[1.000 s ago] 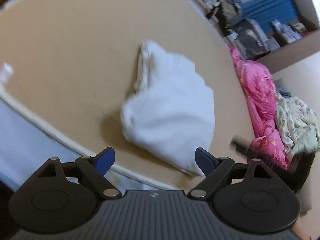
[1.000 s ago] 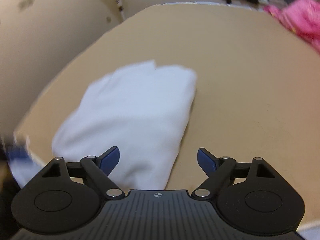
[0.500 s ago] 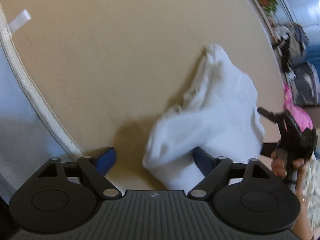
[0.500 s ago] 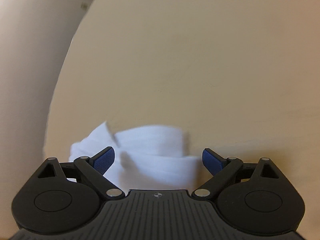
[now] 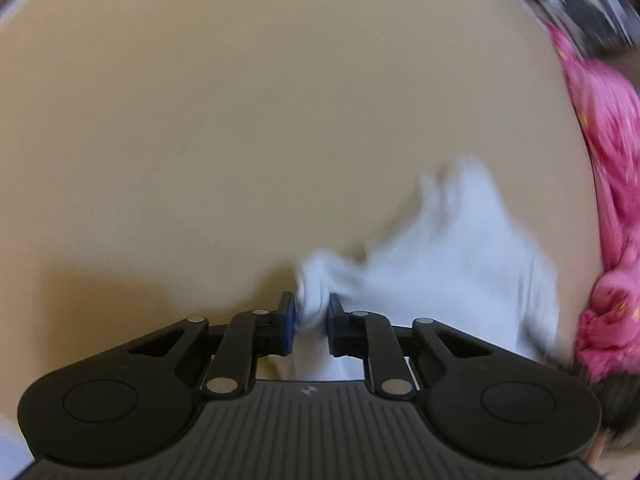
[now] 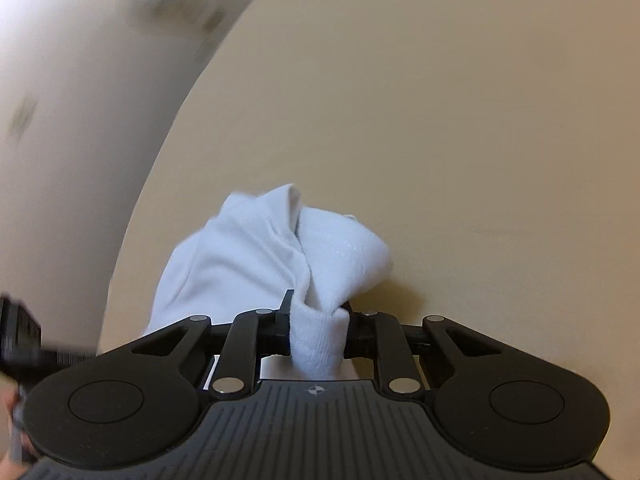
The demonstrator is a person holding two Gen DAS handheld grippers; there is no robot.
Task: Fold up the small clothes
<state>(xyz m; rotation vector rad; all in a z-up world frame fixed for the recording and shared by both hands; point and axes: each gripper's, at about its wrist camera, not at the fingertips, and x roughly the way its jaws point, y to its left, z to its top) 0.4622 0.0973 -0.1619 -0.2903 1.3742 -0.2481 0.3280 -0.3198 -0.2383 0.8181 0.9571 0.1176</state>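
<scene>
Both views white garment (image 5: 460,264) pinched, pink bedding (image 5: 608,208) left-only

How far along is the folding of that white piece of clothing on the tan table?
Barely begun. No neat fold shows: the white garment lies bunched on the tan table. In hand: the left hand-held gripper and the right hand-held gripper are each closing on a pinch of its cloth. Left: spreading it flat, folding it and setting it down tidy. The pink bedding beside the table lies untouched.
</scene>
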